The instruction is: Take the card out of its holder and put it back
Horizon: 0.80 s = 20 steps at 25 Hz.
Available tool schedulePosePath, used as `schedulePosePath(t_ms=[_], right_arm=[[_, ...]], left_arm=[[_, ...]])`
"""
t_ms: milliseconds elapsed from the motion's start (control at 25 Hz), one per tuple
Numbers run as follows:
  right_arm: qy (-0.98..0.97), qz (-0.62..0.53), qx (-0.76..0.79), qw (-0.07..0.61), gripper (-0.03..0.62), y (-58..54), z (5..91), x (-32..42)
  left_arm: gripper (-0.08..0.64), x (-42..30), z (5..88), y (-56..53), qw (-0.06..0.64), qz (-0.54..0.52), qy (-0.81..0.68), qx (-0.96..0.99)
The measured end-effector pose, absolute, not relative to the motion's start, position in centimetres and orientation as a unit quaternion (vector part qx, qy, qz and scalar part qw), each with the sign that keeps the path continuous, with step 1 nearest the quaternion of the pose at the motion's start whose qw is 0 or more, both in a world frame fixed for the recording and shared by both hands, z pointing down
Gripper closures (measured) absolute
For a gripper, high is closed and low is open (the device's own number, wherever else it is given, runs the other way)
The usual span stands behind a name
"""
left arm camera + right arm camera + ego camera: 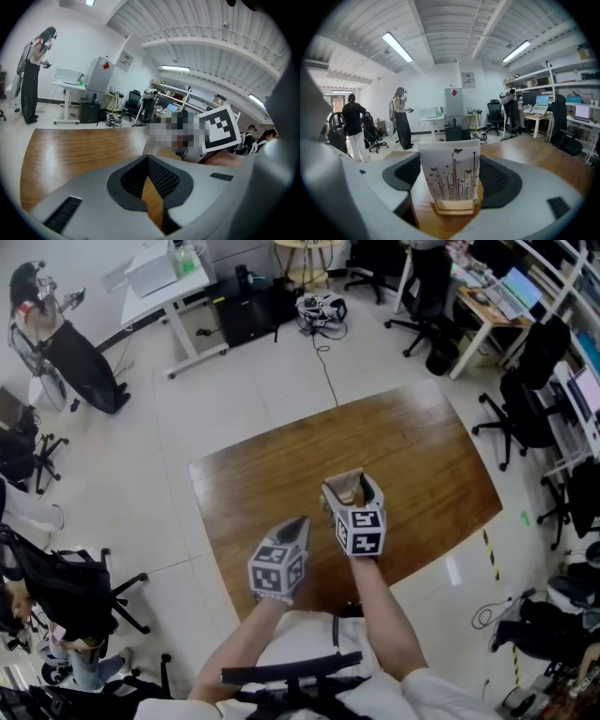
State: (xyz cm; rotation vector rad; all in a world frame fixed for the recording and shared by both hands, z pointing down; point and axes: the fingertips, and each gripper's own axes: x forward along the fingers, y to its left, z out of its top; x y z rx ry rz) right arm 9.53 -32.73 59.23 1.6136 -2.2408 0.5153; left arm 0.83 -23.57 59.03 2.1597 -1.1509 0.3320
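Right gripper [451, 185]: clasped on the holder. Its two dark pads stand wide, one against each side, and it points out over the table and somewhat down.
Holder [454, 206]: small stand of pale wood, sitting low between the right jaws.
Card [449, 174]: white, printed with thin stems and butterflies. It stands upright in the holder's slot, with the printed face toward the gripper's camera.
Left gripper [297, 525]: clenched and empty. The jaws are drawn nearly together, with only a thin slit of wood showing between them. It hangs just beside the right gripper, nearer the person.
Table [427, 460]: brown wood, under both grippers; whether the holder's base touches it cannot be told.
Marker cubes [361, 531]: one on each gripper, with black-and-white squares facing up in the head view.
Floor [262, 390]: pale tiles around the table. Office chairs [514, 418] and a white desk [164, 287] stand well apart from it.
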Motion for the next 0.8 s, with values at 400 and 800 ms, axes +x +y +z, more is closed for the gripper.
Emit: schedulePosePath(t_ms=[400, 800], right_arm=[[-0.797, 0.160, 0.570, 0.118, 0.178, -31.3, 53.8, 10.1], [-0.795, 0.159, 0.573, 0.125, 0.179, -23.4, 51.6, 11.8]], left_arm=[[0.572, 0.5, 57.4, -22.4, 0.312, 0.119, -0.443, 0.832], [0.572, 1.0, 56.3, -19.0, 0.294, 0.114, -0.426, 0.848]])
